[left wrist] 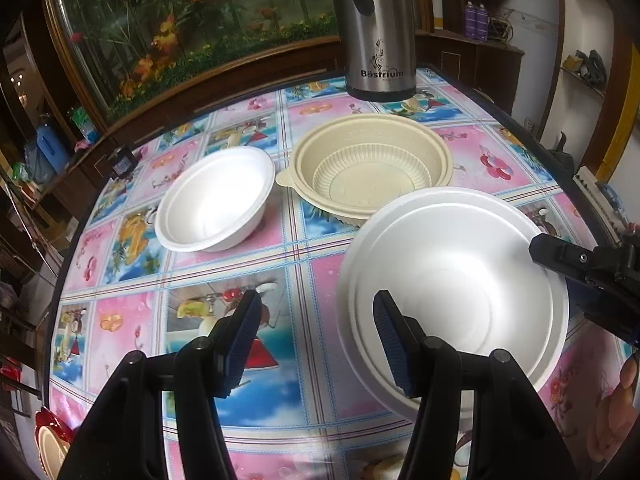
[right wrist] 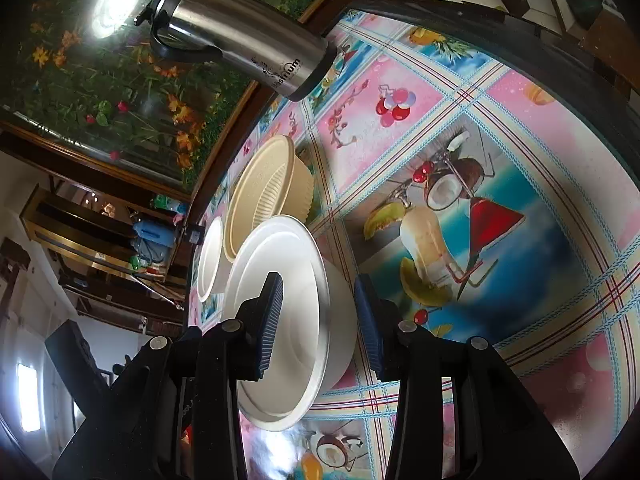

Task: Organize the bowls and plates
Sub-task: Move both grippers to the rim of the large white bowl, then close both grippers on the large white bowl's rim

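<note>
My right gripper [right wrist: 318, 312] is shut on the wall of a white foam bowl [right wrist: 292, 264], one pad inside and one outside. The bowl shows a double rim, like two nested bowls, and hangs tilted above the table. In the left wrist view this white bowl [left wrist: 460, 280] fills the right side, with the right gripper [left wrist: 554, 258] on its far rim. My left gripper [left wrist: 316, 308] is open. Its right finger overlaps the bowl's near side, its left finger is over the tablecloth, and no pad presses. A second white bowl [left wrist: 212, 200] and a beige ribbed bowl [left wrist: 368, 168] rest on the table.
A steel thermos [left wrist: 376, 28] stands at the table's far edge, behind the beige bowl [right wrist: 264, 196]. A red and beige dish [left wrist: 48, 440] peeks in at the lower left. The round table [left wrist: 280, 264] has a colourful cloth and a dark rim; an aquarium lies beyond.
</note>
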Demonstrator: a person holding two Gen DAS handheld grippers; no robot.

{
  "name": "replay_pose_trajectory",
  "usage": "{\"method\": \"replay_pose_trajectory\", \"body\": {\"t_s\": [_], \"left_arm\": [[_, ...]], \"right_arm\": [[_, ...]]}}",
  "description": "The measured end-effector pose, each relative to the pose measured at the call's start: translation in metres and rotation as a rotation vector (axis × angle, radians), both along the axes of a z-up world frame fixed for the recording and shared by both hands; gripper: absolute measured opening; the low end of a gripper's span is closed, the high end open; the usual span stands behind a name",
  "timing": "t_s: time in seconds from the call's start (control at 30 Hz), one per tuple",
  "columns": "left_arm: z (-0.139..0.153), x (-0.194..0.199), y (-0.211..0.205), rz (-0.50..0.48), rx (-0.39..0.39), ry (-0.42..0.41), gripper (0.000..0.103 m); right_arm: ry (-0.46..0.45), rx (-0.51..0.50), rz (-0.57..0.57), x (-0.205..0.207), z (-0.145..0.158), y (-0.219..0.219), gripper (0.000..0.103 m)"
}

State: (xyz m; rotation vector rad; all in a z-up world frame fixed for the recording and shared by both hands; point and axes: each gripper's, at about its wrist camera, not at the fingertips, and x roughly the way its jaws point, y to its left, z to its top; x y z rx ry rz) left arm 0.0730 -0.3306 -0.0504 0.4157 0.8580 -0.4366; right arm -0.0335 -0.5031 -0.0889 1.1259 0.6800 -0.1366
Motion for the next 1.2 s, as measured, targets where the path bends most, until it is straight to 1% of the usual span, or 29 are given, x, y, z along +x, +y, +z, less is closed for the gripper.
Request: {"method": "replay_pose_trajectory", "body": {"t_s": [0.27, 0.67, 0.87, 0.93, 1.2], "left_arm": [[-0.009, 0.002, -0.006, -0.014, -0.008, 0.023, 0.058], [-0.027, 0.004, -0.012, -0.030, 0.001, 0.067, 0.058], [-0.039, 0.009, -0.009, -0.027, -0.009, 0.129, 0.059], [-0.039, 0.010, -0.008, -0.022, -0.015, 0.133, 0.061], [-0.038, 0.009, -0.007, -0.025, -0.034, 0.148, 0.061]], "right_arm": [[0.013, 0.011, 0.010, 0.003, -0.003, 0.002, 0.036], [0.034, 0.032, 0.024, 0.005, -0.009, 0.005, 0.036], [0.041, 0.038, 0.023, 0.005, -0.011, 0.005, 0.036], [0.042, 0.037, 0.020, 0.004, -0.011, 0.005, 0.036], [0.042, 0.036, 0.013, 0.004, -0.012, 0.005, 0.036]]}}
